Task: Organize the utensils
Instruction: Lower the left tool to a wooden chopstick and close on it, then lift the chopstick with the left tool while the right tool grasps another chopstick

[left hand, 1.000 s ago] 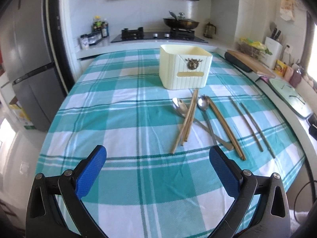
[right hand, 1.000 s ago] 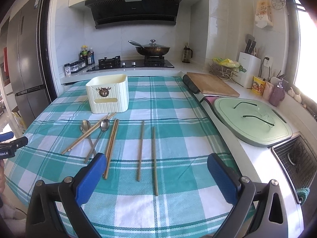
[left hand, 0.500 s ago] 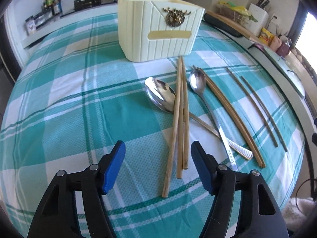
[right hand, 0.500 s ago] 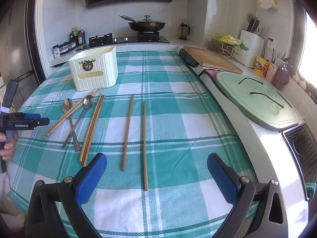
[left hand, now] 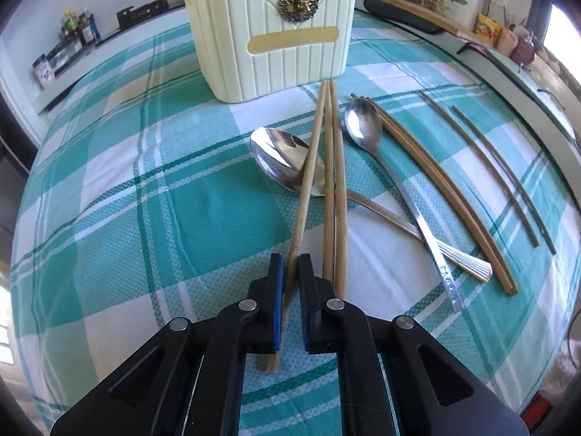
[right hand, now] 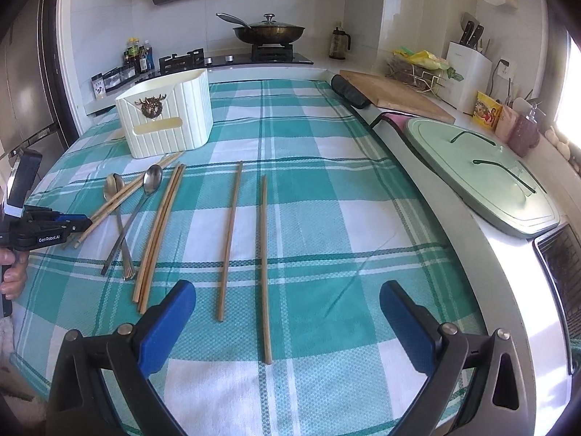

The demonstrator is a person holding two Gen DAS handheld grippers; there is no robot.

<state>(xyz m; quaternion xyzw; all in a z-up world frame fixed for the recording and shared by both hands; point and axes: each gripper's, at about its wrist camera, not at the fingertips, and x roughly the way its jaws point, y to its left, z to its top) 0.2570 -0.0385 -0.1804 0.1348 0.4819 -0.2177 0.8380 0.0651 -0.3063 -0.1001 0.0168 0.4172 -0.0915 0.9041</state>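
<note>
A cream utensil holder [left hand: 270,34] stands on the checked tablecloth, also in the right wrist view [right hand: 167,123]. In front of it lie three light wooden chopsticks, two steel spoons [left hand: 287,158] [left hand: 363,123], a brown chopstick pair [left hand: 446,196] and two dark chopsticks [left hand: 483,167]. My left gripper [left hand: 289,265] is shut on the near end of the leftmost wooden chopstick [left hand: 305,189], which lies across the left spoon. My right gripper [right hand: 287,309] is open and empty above two separate chopsticks [right hand: 229,236] [right hand: 264,265].
A green lid [right hand: 483,178] and a wooden cutting board [right hand: 395,96] lie on the counter to the right. A stove with a wok [right hand: 268,32] is at the back. The table edge runs along the right side.
My left gripper moved forward and down to the wooden chopsticks and closed on the leftmost one. My right gripper drifted slightly closer to the table and stayed open.
</note>
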